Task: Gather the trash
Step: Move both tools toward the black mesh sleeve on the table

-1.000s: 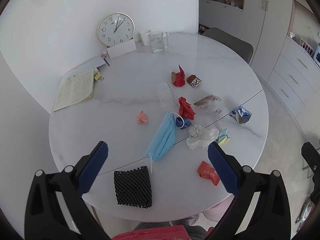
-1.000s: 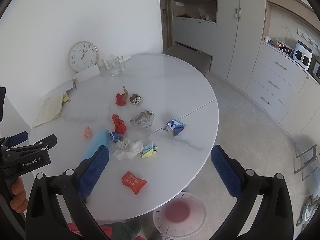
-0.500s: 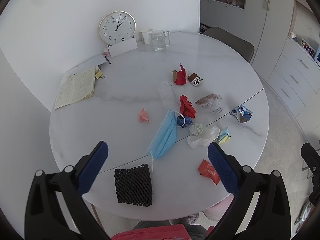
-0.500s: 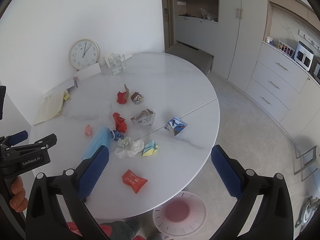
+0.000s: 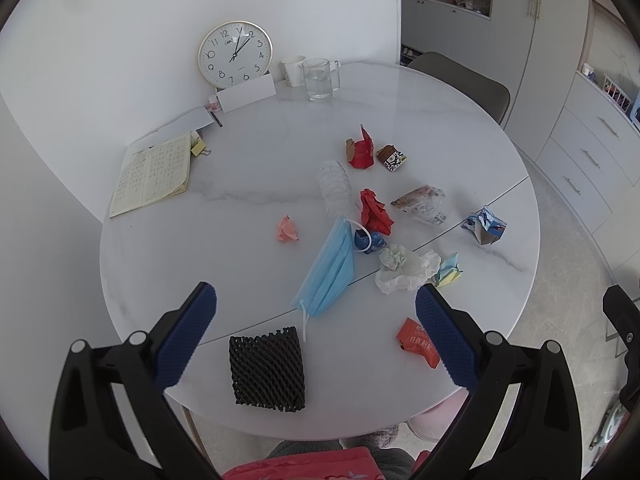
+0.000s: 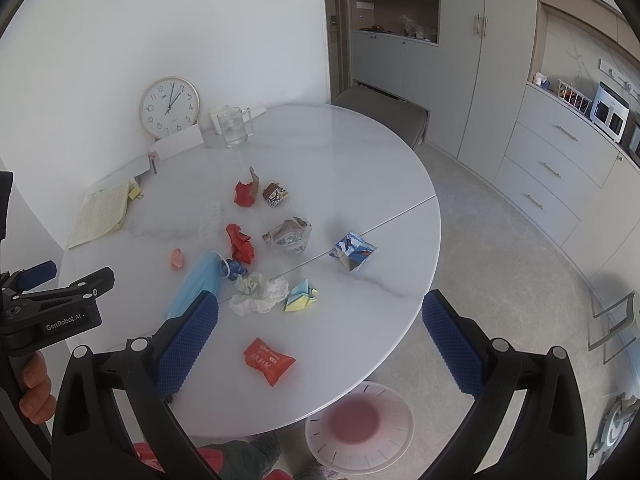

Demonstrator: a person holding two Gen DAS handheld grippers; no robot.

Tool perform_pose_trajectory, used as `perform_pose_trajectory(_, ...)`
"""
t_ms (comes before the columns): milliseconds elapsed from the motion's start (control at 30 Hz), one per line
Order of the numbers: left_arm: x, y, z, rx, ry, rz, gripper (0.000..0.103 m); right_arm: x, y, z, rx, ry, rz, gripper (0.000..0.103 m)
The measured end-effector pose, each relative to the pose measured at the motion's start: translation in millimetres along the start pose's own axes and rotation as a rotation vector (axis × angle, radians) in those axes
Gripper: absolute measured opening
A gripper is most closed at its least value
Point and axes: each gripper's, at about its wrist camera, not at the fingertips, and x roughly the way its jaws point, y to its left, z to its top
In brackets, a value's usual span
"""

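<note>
on the round white marble bench (image 5: 248,184), the left edge held an open yellow notebook with handwritten lines (image 5: 154,174), too small to read. behind it a round gold-rimmed wall clock (image 5: 235,54) leaned on the wall with a white card (image 5: 247,94) in front, then a white paper cup (image 5: 293,71) and a clear glass mug (image 5: 319,79).

the left hand-held gripper (image 5: 316,330) hovered above the near rim, its blue-padded jaws spread wide and holding nothing. below and between them lay a black foam mesh sleeve (image 5: 267,368). further in sat a crumpled pink paper scrap (image 5: 288,230), a light blue surgical mask (image 5: 330,270), a clear ribbed plastic cup on its side (image 5: 335,188), a crumpled red wrapper (image 5: 374,211) and a white crumpled tissue (image 5: 406,267). near the right jaw lay a red snack packet with white chinese characters (image 5: 418,342), not clearly readable.

in the right wrist view, the left tool's black body showed the label "genrobot.ai", gripped by a person's hand (image 6: 34,388). the right hand-held gripper (image 6: 320,334) also hung with jaws wide apart and empty, the red packet just beneath it. to the right rested a yellow and blue folded paper (image 6: 302,300), a crumpled printed plastic wrapper (image 6: 290,235) and a blue and white crushed carton (image 6: 354,250). on the floor beside the bench stood a white and pink round bin lid (image 6: 360,426).
</note>
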Motion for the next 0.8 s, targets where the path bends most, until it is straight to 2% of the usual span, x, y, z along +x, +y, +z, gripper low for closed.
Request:
perform_pose_trajectory(600,0,0,-2,-0.001,0.002,0.003,0.095,1,-1,-1,0.0,0.007,0.01,0.101)
perform_pose_trajectory(800,6,4,-9,-0.001,0.027,0.008,0.095,10,3,-6,-0.006,0.027,0.042,0.101)
